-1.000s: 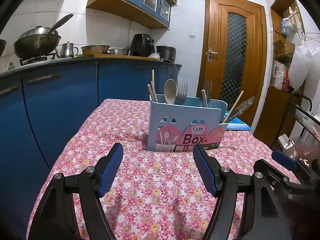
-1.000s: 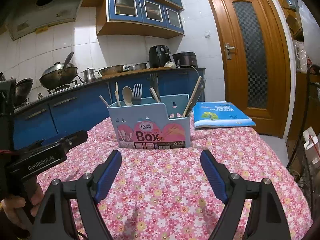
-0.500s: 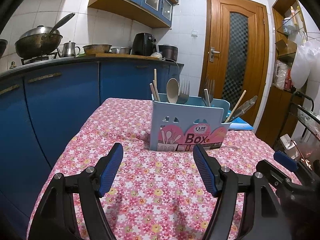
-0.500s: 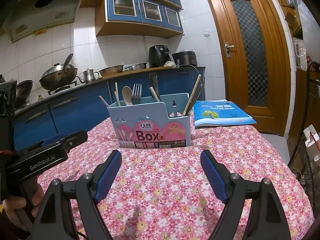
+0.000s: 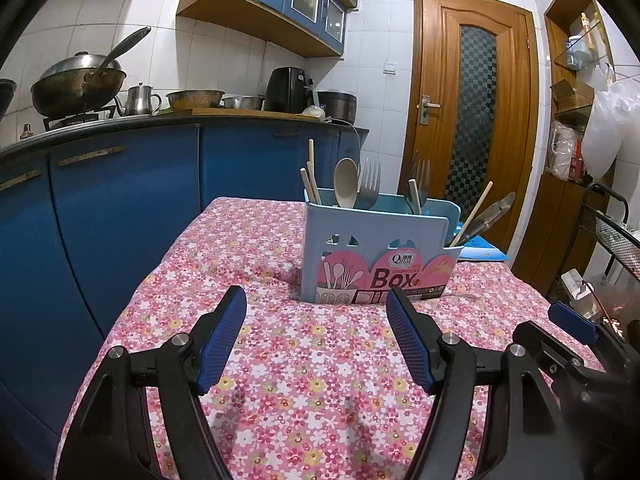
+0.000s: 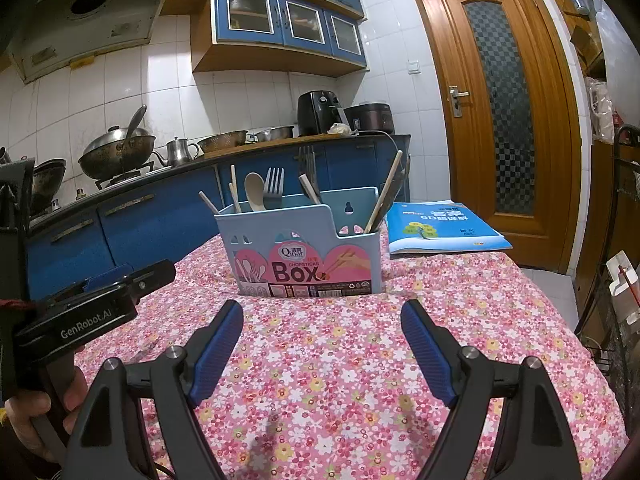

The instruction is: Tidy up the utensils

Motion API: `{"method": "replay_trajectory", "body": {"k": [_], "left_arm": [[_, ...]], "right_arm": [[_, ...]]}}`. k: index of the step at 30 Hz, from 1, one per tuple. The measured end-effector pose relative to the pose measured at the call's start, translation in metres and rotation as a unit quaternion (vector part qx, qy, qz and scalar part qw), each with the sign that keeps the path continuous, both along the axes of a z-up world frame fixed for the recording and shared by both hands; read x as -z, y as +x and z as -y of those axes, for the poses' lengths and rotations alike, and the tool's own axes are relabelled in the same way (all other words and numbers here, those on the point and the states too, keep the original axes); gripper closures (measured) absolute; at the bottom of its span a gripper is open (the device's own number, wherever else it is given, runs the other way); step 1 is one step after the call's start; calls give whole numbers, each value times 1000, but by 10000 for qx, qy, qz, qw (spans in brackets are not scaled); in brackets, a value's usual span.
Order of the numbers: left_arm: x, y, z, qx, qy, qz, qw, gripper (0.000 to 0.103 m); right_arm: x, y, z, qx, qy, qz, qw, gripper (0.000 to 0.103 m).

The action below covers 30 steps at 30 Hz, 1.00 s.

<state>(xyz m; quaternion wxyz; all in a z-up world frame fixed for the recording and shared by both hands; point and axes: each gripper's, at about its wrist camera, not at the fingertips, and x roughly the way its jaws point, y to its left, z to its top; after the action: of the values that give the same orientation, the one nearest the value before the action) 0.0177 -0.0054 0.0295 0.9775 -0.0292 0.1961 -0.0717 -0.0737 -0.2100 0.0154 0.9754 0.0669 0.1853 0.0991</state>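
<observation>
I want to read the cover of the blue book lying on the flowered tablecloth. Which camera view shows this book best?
The right wrist view. There the blue book lies with its whole cover visible, right of the light blue plastic utensil box. In the left wrist view only a thin blue corner shows behind that box.

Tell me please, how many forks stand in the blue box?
2. A light fork beside the spoon in the left part of the box; a dark fork near the middle. Others may be hidden inside.
</observation>
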Motion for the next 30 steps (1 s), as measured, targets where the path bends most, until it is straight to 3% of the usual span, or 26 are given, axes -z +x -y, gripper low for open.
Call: {"method": "replay_trajectory", "body": {"k": [30], "left_arm": [[-1,-1,1,6,12,27,10000,29]], "right_arm": [[0,0,0,-5,-5,-13,10000,20]]}}
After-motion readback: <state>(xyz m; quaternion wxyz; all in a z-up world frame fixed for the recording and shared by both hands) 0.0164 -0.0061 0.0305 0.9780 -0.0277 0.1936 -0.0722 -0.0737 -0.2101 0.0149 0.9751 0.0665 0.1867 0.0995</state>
